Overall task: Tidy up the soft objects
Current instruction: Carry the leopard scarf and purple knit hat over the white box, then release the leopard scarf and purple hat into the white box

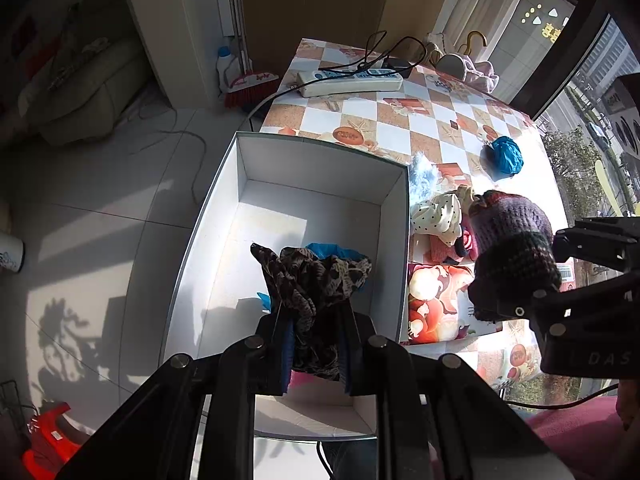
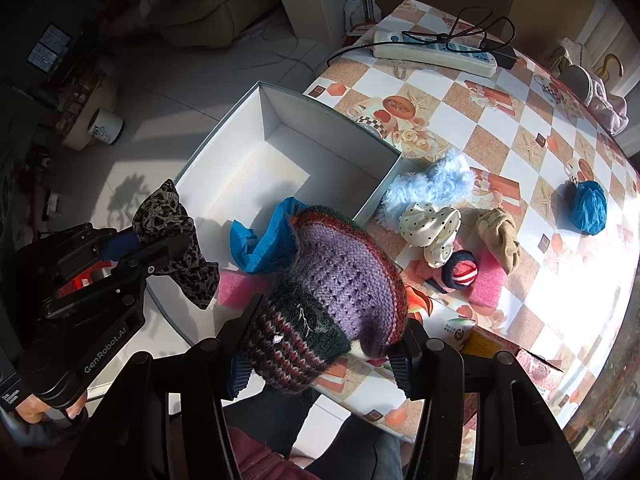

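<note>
Over the near end of the white box (image 1: 320,160), the left gripper (image 1: 316,344) hangs with its jaws closed on a bunched leopard-print scarf (image 1: 316,292), the cloth pinched between the blue pads and drooping toward the box floor. Beneath it lie a blue cloth (image 2: 264,236) and, at the near wall, a pink foam piece (image 2: 234,286); the rest of the box floor is bare. The box overhangs the table's left edge.

Just right of the box's near corner, the right gripper (image 2: 320,360) holds a knitted purple hat (image 2: 336,292), jaws partly closed around its striped brim; the hat sits above the table, not yet over the box.

Waiting on the table (image 2: 560,320) near the box's right wall are a fluffy light-blue piece (image 2: 436,184), a polka-dot cloth (image 2: 432,224), a beige sock (image 2: 500,236), a striped roll (image 2: 464,270) on pink foam, and, well apart toward the right edge, a blue bundle (image 2: 588,206).

The step in hand looks like dropping the scarf. Next, the left jaws should open so it falls inside, clear of the rim; then the hat needs carrying leftward over the wall before release. Since both grippers crowd the same corner, the left probably has to pull away first.
</note>
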Available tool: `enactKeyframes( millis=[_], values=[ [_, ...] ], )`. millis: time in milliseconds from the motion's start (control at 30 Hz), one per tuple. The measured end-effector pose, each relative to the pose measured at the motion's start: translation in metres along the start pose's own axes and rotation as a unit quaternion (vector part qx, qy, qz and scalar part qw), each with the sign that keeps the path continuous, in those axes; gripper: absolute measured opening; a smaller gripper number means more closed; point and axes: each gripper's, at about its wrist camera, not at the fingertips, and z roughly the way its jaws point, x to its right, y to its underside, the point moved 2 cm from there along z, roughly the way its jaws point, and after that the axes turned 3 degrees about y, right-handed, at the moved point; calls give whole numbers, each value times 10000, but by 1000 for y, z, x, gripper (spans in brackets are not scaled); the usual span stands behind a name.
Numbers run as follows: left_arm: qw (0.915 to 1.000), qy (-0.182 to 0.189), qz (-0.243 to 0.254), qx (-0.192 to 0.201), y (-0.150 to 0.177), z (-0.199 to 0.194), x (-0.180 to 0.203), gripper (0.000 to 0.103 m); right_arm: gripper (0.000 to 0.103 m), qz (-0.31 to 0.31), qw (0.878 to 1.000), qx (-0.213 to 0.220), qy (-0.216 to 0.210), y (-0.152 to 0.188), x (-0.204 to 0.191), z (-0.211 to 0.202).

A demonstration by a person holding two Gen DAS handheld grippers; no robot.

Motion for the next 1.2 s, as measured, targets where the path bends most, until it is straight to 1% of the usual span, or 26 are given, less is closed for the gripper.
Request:
enactKeyframes(
  millis=[267, 367, 533, 733, 933, 1200],
  values=[
    [10000, 1, -10, -20, -1, 1, -2, 19, 57, 15, 10000, -19, -9, 0, 0, 2],
    [10000, -51, -18, -22, -1, 4, -5, 19, 57, 72, 10000, -19, -38, 1, 3, 3],
    [9998, -107, -138, -109, 1, 12, -13, 20, 57, 154, 9999, -42, -29, -3, 9, 8],
    [9990, -161, -306, -283, -3, 26, -22, 20, 57, 186, 9997, -134, -66, -18, 8, 16],
    [9984, -232, -373, -356, -6, 35, -28, 20, 57, -19, 9998, -189, -21, -35, -6, 26],
    [9973, -208, -516, -474, -6, 45, -34, 20, 57, -168, 9995, -272, 21, -51, -18, 37]
  ],
)
